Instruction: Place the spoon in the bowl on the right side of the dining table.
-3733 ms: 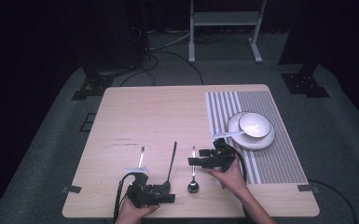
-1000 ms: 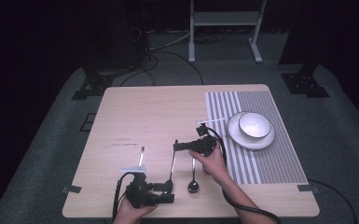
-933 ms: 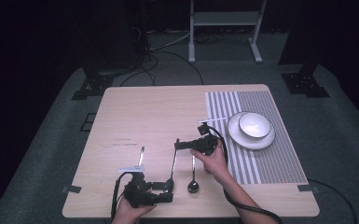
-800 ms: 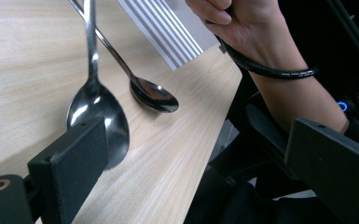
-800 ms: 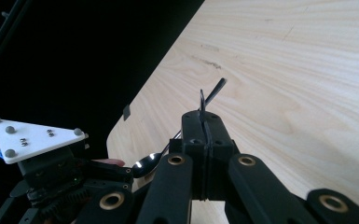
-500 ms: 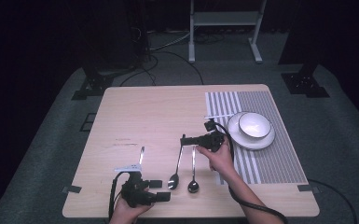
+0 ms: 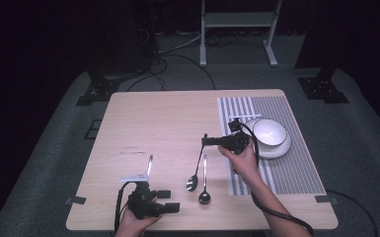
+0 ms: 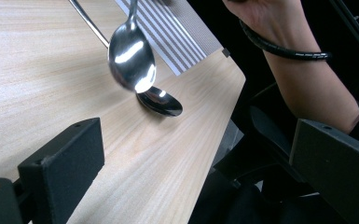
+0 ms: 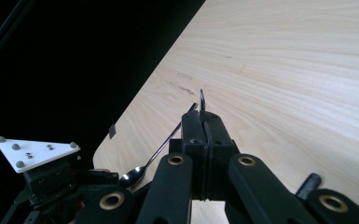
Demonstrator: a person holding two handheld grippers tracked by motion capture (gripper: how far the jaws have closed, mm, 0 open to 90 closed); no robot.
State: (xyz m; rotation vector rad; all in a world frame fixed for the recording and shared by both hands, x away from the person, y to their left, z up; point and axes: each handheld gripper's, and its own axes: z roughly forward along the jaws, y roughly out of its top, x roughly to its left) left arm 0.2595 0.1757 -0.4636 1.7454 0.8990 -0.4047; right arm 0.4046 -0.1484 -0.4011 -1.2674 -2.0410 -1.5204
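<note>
– Jaws of the right gripper (image 7: 205,140): are they together or apart, from where you stand?

– Together, clamped on the far tip of the hanging spoon (image 7: 196,170). Looking along that gripper, the two black jaws meet flat, with a thin edge of the handle poking out between them.

– And where is the spoon itself?

– It slants down from the jaws toward the near side, over the middle of the bench (image 7: 168,118), just left of the striped mat (image 7: 296,168). Its bowl is low over the wood. I can't tell whether the bowl touches the bench or only hovers.

– Is that another one beside it?

– Yes, a second spoon (image 7: 205,185) lies flat just to the right, handle pointing far, bowl near. Seen from the left gripper's side, the hanging spoon's bowl (image 8: 130,58) is right next to the second spoon's bowl (image 8: 161,100).

– What about the left gripper (image 7: 170,201)?

– It sits at the near left edge in the person's hand, pointing right toward the spoons. Its jaws are wide apart, with nothing between them.

– Anything else on the bench?

– A silver utensil (image 7: 150,164) lies just beyond the left gripper, too small to tell which kind. On the mat at the right, a white bowl (image 7: 269,132) sits on a plate (image 7: 276,148), close behind the right hand (image 7: 242,158).
</note>
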